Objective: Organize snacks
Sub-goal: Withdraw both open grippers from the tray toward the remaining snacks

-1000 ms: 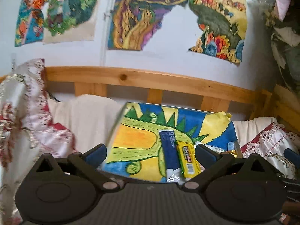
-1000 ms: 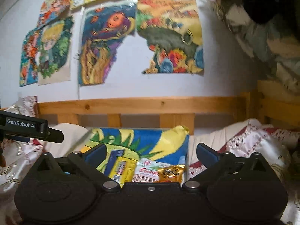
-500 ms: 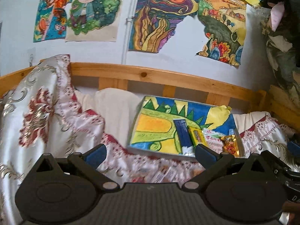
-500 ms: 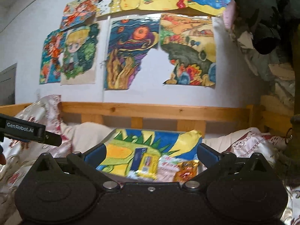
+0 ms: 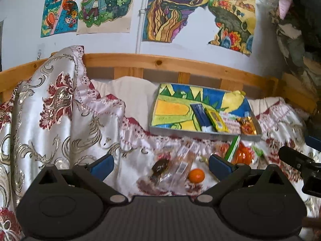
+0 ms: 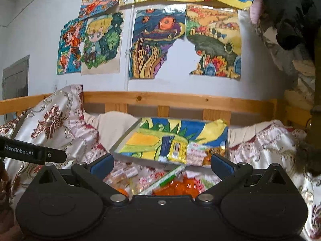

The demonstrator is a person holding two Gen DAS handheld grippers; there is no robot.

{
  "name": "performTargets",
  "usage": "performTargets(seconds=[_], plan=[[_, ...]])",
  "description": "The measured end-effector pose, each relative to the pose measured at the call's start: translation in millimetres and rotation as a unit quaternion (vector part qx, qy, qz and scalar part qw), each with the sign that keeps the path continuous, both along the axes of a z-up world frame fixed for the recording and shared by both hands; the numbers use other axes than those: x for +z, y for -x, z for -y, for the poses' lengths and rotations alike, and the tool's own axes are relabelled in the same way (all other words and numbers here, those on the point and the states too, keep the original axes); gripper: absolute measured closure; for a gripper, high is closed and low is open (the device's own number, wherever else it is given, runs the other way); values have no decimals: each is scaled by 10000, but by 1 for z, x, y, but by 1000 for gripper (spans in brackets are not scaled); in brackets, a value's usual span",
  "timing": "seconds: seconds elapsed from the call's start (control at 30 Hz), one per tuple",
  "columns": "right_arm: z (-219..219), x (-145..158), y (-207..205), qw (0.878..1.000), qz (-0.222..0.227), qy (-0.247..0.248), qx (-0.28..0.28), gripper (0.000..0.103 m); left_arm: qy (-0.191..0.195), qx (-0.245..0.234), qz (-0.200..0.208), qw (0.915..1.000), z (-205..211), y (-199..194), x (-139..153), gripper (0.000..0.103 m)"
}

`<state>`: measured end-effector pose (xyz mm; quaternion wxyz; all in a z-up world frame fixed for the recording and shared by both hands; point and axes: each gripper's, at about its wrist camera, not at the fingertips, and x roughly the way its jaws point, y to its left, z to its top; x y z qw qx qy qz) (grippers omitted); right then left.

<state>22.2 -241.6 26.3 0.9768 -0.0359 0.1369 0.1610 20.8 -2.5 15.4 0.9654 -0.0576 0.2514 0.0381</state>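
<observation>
A painted tray [image 5: 174, 108] [image 6: 140, 140] lies on the bed. It holds a blue bar [image 5: 200, 115], a yellow packet [image 5: 216, 119] [image 6: 177, 150], a white-red packet [image 5: 230, 122] and a gold sweet [image 5: 246, 124]. Loose snacks lie on the cloth in front of it: clear-wrapped biscuits [image 5: 184, 160], a dark sweet [image 5: 160, 165], a small orange [image 5: 196, 175], an orange bag [image 5: 241, 154] [image 6: 176, 186] and a green-white box [image 5: 232, 147] [image 6: 166, 177]. My left gripper [image 5: 160, 163] is open and empty above the loose snacks. My right gripper [image 6: 161, 163] is open and empty above them too.
A satin floral blanket [image 5: 50, 110] is heaped at the left over the wooden bed rail [image 5: 180, 64]. A cream cushion [image 5: 132, 92] lies behind the tray. Paintings hang on the wall [image 6: 156, 44]. The other gripper shows at the right edge [image 5: 297, 160] and left edge [image 6: 30, 152].
Both grippers have pulled back and tilted down from the tray. The loose snack pile in front of the tray has come into view. Both stay open.
</observation>
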Motion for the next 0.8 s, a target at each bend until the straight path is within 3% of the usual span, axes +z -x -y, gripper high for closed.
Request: performTargets(seconds=[0.23, 0.63, 0.8], plan=[[-8, -14, 10, 9990, -414, 140, 57, 1, -554, -123, -11, 9984, 7, 12, -15, 1], [-14, -33, 0, 9938, -1086, 217, 63, 1, -299, 18, -583, 9978, -4, 9, -36, 1], [-15, -37, -4, 9919, -1239, 281, 63, 1, -374, -49, -577, 9976, -2, 10, -36, 1]])
